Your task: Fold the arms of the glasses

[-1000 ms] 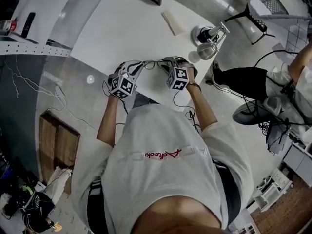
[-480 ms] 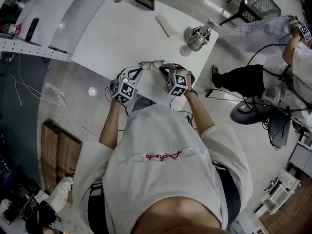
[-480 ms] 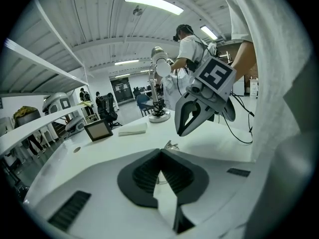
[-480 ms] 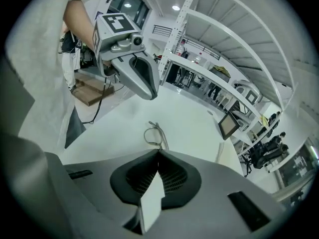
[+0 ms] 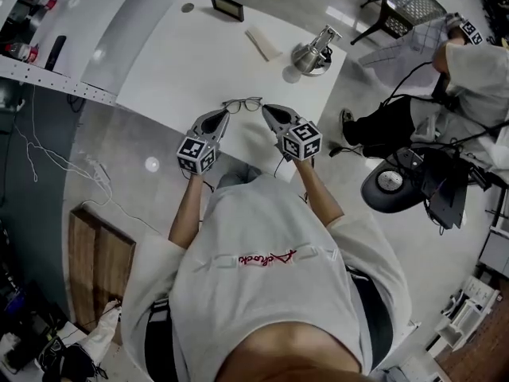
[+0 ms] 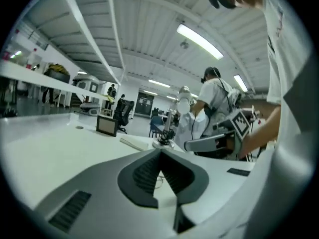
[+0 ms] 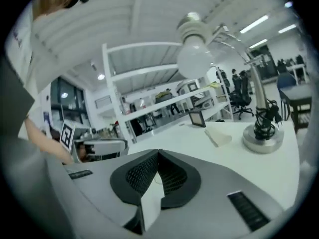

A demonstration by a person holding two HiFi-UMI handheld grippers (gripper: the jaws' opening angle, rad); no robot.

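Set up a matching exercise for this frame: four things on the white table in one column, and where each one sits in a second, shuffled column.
Things:
1. glasses
2. lamp
3. small dark frame
4. beige pad

Places on the table, as the head view shows it:
A. far end, standing upright
B. by the right edge, on a silver base
C. near edge, just ahead of the person
D. lying flat between the frame and the lamp

Pairs: 1-C, 2-B, 3-A, 4-D
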